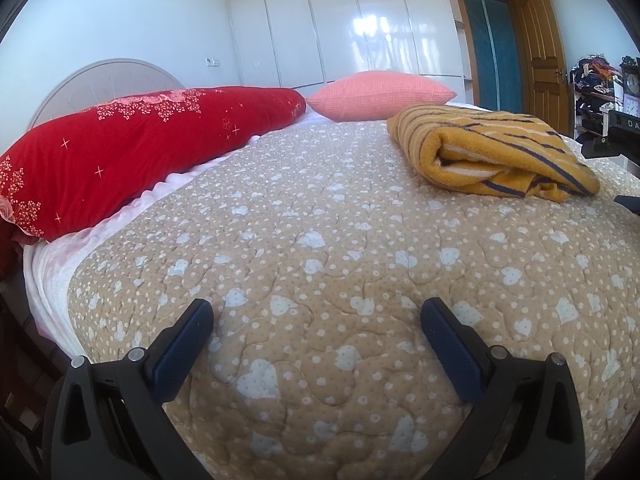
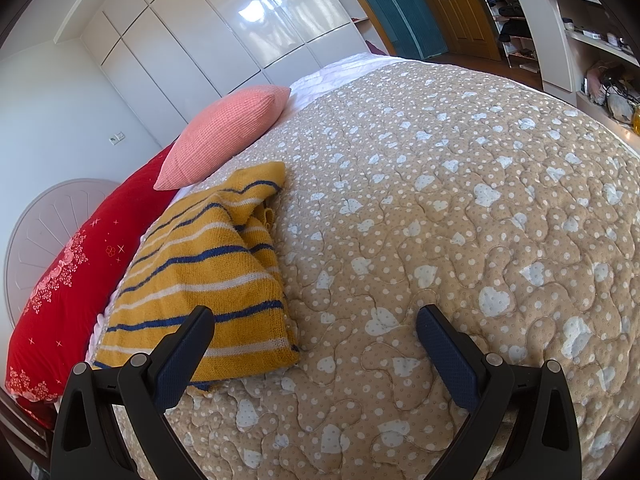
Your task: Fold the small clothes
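Sweater: the yellow knit sweater with dark blue and white stripes lies folded on the bed; upper right of my left wrist view, lower left of my right wrist view.
Surface: a tan quilted bedspread dotted white with pale heart shapes covers the bed and fills most of both views; a white sheet shows along its left edge.
Pillows: a long red floral pillow lies at left in the left view, a pink cushion beyond it at top centre; in the right view the cushion lies just past the sweater.
Room: white headboard upper left, glossy white wardrobe doors along the back wall, a wooden door upper right, cluttered shelves at the far right.
Writing: letters "DA" on a dark object at the right edge of the left view; the rest is cut off.
Left gripper: fingers spread wide, holding nothing, over bare bedspread, well apart from the sweater.
Right gripper: fingers spread wide, holding nothing; my left finger overlaps the sweater's near corner in the picture; I cannot tell if it touches.
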`<state>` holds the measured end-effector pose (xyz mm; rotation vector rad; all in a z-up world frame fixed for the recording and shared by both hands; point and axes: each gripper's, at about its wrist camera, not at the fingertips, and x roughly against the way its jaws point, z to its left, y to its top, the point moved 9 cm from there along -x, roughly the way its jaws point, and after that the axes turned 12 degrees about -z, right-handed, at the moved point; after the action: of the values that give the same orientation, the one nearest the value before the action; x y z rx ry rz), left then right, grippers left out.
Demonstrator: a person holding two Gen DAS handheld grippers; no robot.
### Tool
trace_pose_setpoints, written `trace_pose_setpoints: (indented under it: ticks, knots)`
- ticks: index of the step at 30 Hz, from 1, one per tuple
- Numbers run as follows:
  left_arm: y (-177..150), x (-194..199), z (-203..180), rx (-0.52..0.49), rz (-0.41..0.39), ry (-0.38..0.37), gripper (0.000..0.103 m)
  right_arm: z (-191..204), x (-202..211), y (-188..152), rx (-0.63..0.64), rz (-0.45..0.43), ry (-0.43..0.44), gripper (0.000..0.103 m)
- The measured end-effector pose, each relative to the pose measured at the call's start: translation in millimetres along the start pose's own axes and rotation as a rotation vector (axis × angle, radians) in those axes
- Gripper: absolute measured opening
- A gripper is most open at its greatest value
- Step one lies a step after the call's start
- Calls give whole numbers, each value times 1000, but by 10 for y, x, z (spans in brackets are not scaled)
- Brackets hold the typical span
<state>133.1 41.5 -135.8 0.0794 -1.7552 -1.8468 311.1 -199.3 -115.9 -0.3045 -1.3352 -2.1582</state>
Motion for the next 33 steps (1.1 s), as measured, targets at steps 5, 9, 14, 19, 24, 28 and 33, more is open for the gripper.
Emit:
trace_pose_setpoints:
  ticks: [5, 9, 14, 19, 24, 28, 33]
  knots:
    - [-3, 2, -2, 1, 1, -2, 103, 2, -1, 0, 0, 0, 0, 102]
    - [-5, -1, -1, 0, 4, -1, 103, 1, 0, -1, 0, 0, 0, 102]
    - [-9, -17, -2, -3, 27, -3, 103, 2, -1, -1, 0, 0, 0, 102]
    - [3, -44, -1, -9, 86, -7, 103, 12, -12, -1, 2, 1, -2, 102]
    - [0, -72, 8, 7, 160, -20, 103, 5, -7, -1, 3, 1, -2, 102]
    - [-9, -83, 10, 5, 207, -31, 103, 4, -1, 2, -4, -2, 4, 102]
    - [-8, -95, 11, -7, 217, -29, 103, 23, -32, 5, -15, -6, 12, 102]
